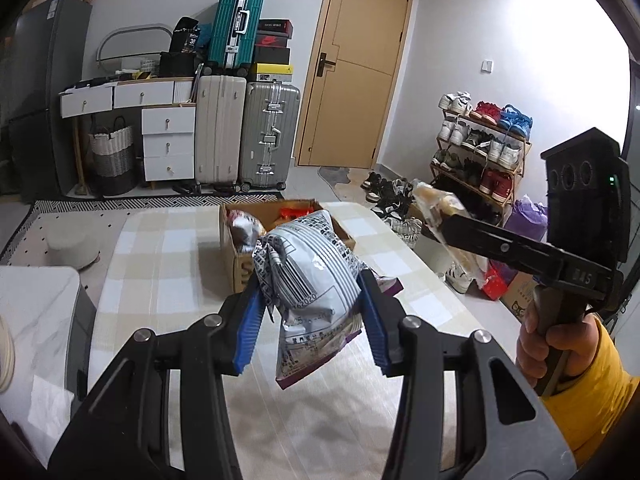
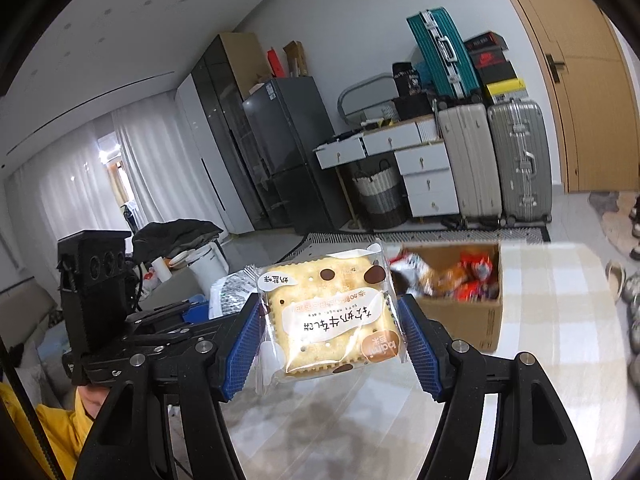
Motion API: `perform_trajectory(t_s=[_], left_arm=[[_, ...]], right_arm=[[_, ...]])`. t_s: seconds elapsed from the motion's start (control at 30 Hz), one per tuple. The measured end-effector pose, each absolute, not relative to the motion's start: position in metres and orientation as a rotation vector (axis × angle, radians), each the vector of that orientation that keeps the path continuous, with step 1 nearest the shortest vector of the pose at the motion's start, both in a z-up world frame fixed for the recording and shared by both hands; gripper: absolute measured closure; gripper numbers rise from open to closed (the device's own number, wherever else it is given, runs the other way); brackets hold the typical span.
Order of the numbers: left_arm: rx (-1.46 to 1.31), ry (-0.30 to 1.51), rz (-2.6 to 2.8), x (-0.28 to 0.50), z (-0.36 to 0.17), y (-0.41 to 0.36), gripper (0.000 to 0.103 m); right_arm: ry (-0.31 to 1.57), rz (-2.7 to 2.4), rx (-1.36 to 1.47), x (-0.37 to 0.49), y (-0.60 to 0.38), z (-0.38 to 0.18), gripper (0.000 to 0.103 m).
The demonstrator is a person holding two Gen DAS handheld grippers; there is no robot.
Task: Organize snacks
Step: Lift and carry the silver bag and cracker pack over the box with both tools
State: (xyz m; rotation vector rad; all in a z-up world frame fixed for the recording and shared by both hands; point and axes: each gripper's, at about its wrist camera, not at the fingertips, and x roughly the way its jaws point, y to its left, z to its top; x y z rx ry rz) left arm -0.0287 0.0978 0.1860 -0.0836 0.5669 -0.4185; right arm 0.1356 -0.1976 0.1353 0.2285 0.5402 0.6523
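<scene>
My left gripper (image 1: 310, 312) is shut on a crumpled grey-and-white snack bag (image 1: 308, 268) with a barcode, held above the checked tablecloth (image 1: 160, 264). My right gripper (image 2: 330, 332) is shut on a clear-wrapped square cracker packet (image 2: 330, 312), also held in the air. An open cardboard box (image 1: 236, 260) holding several red and orange snack packs stands on the table beyond both grippers. In the left wrist view the right gripper (image 1: 432, 222) shows at the right with the cracker packet (image 1: 434, 204) at its tip. In the right wrist view the left gripper (image 2: 200, 308) shows at the left, the grey bag (image 2: 230, 294) in it.
Suitcases (image 1: 248, 136), a white drawer unit (image 1: 168, 140) and a woven basket (image 1: 110, 156) line the far wall. A shoe rack (image 1: 484, 148) stands at the right by the door (image 1: 356, 68). A hand in a yellow sleeve (image 1: 592, 380) holds the right gripper's handle.
</scene>
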Motion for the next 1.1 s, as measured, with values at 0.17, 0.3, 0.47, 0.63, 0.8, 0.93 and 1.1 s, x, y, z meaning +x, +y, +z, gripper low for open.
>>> perform_trajectory(t_s=[0.17,0.3,0.47,0.63,0.8,0.93,1.1], left_arm=[[-0.105,0.59,-0.422,0.019,0.197,0.092,0.061],[-0.103,0.583,-0.418,0.052,0.212,0.087,0.061],[-0.08,0.593,-0.399,0.105,0.228,0.072,0.061],[-0.046,0.603,-0.368,0.158,0.234,0.053,0.061],[-0.045,0.641,-0.354,0.224,0.232,0.035,0.061],[-0.041,0.677,-0.337,0.274,0.218,0.024,0.061],[-0.035,0.725,-0.331,0.334,0.191,0.013,0.061]], right_arm=[[0.527,0.648,0.203,0.163,-0.2,0.153,0.035],[0.52,0.637,0.202,0.188,-0.203,0.165,0.035],[0.527,0.617,0.23,0.226,-0.212,0.176,0.035],[0.545,0.59,0.232,0.261,-0.214,0.177,0.035],[0.574,0.554,0.227,0.294,-0.216,0.165,0.035],[0.608,0.537,0.243,0.321,-0.22,0.15,0.035],[0.646,0.525,0.255,0.349,-0.222,0.129,0.035]])
